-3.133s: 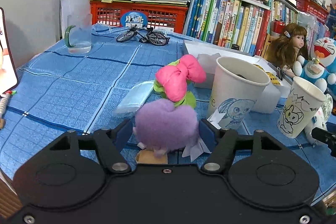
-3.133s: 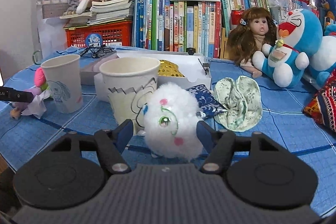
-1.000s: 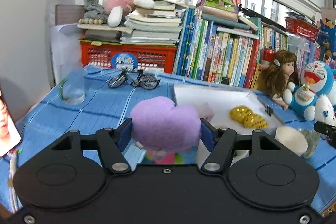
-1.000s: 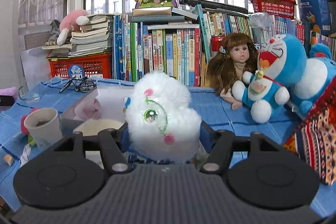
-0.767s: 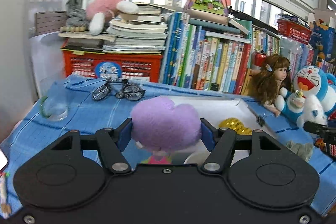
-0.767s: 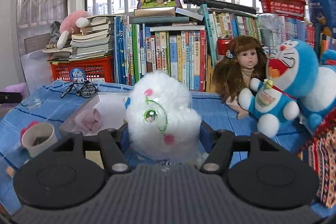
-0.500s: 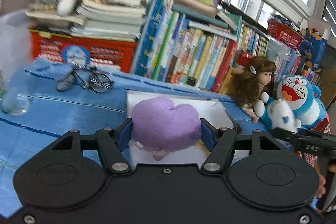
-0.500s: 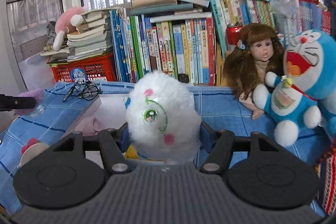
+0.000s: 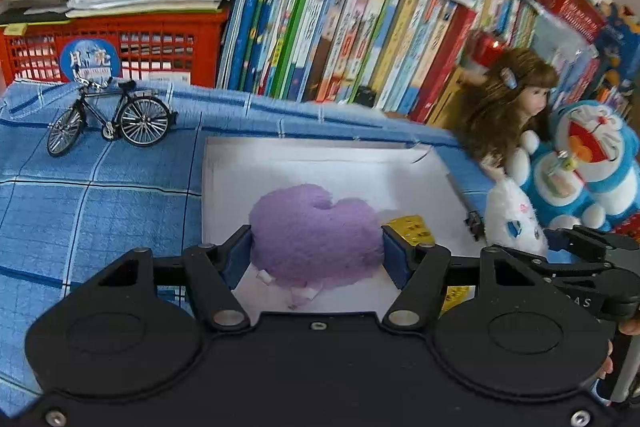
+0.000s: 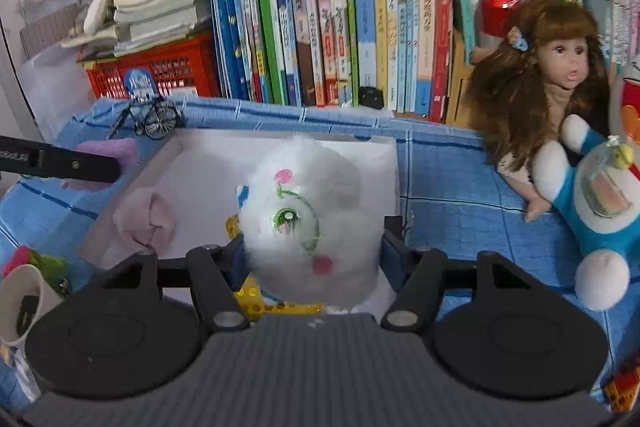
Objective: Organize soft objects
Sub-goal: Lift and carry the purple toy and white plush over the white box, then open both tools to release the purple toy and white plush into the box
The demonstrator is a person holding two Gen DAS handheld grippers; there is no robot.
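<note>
The purple plush [image 9: 316, 239] sits clenched between the jaws of our left gripper [image 9: 317, 254], and the white fluffy plush [image 10: 310, 227] is pinched the same way between the jaws of our right gripper [image 10: 312, 247]; the blue pads press into the pile on both sides of each toy. Both plushes hang above the white tray [image 9: 360, 163], so we judge the carrying part of this step nearly finished and the release not yet made.

Just under and beyond our right jaws lies a yellow sequined piece [image 10: 256, 301] on the tray floor, and to the left of those jaws a pale pink soft item [image 10: 146, 217] already rests inside, near the tray's left wall. Those two count as sorted. Nearer us and left of the right jaws, a paper cup [image 10: 18, 301] and a pink-and-green toy [image 10: 30, 259] lie outside the tray, so some work seems left.

Beyond the tray, the toy bicycle [image 9: 110, 117] stands on the blue cloth of the table [image 9: 92, 203]. Farther right sit the doll [image 10: 548, 83] and the blue cat plush [image 9: 588, 163], with the row of books [image 10: 340, 35] behind.
</note>
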